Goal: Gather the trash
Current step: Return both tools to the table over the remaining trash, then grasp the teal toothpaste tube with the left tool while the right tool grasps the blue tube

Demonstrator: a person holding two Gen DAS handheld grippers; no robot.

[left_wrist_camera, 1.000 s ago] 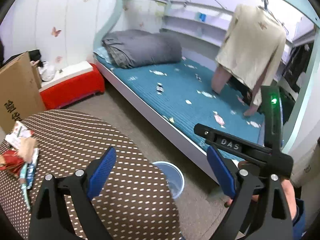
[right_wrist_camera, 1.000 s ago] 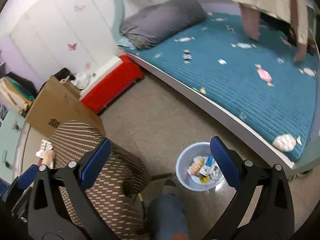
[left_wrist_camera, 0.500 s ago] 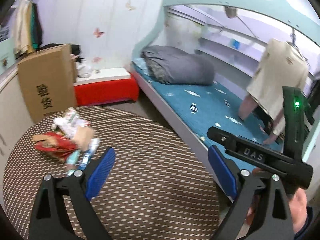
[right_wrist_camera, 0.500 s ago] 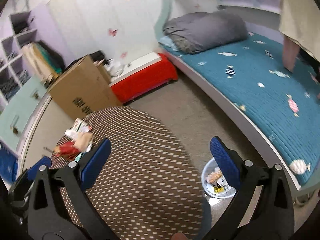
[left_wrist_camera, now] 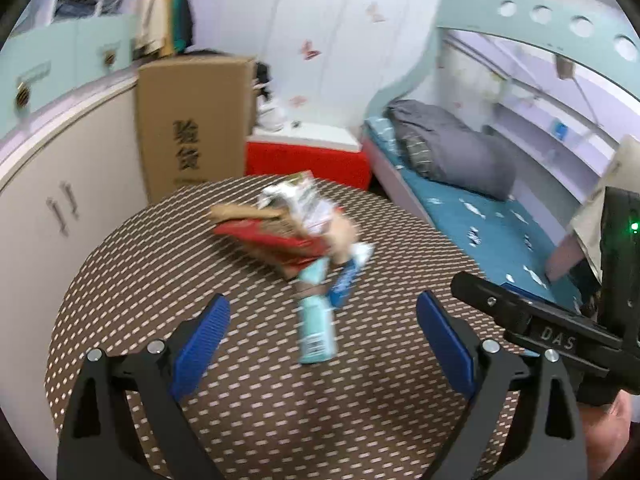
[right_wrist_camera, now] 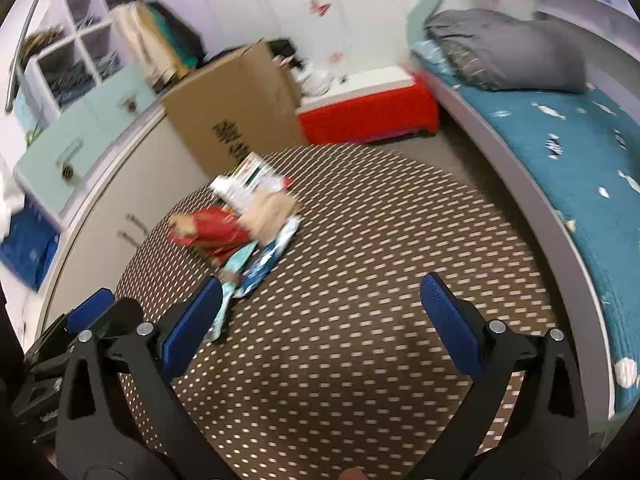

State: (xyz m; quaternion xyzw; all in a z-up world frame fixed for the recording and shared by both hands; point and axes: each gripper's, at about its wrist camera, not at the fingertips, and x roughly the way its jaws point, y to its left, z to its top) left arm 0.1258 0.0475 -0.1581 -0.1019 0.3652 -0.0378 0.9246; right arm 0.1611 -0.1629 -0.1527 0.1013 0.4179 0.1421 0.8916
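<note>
Both views have swung up from the floor bin to a round dotted table (left_wrist_camera: 140, 280), where a heap of trash wrappers (left_wrist_camera: 296, 232) lies toward its far side. Left gripper (left_wrist_camera: 322, 344) and right gripper (right_wrist_camera: 320, 320) hover wide open, empty. Likely step: approach; next, lower onto a teal wrapper (left_wrist_camera: 316, 328).

Two grippers show, the left gripper (left_wrist_camera: 322, 344) and the right gripper (right_wrist_camera: 320, 320), each with two blue-padded fingers spread wide and empty. One round dotted table (left_wrist_camera: 360, 400) carries one heap of trash (left_wrist_camera: 296, 236); the blur hides the exact count, though about six wrappers can be made out. At the far left stands one cardboard box (left_wrist_camera: 192, 120), one red bench (left_wrist_camera: 308, 160) to its right, and at the far right one bed (left_wrist_camera: 492, 232) with one grey bundle of bedding (left_wrist_camera: 452, 156).
</note>
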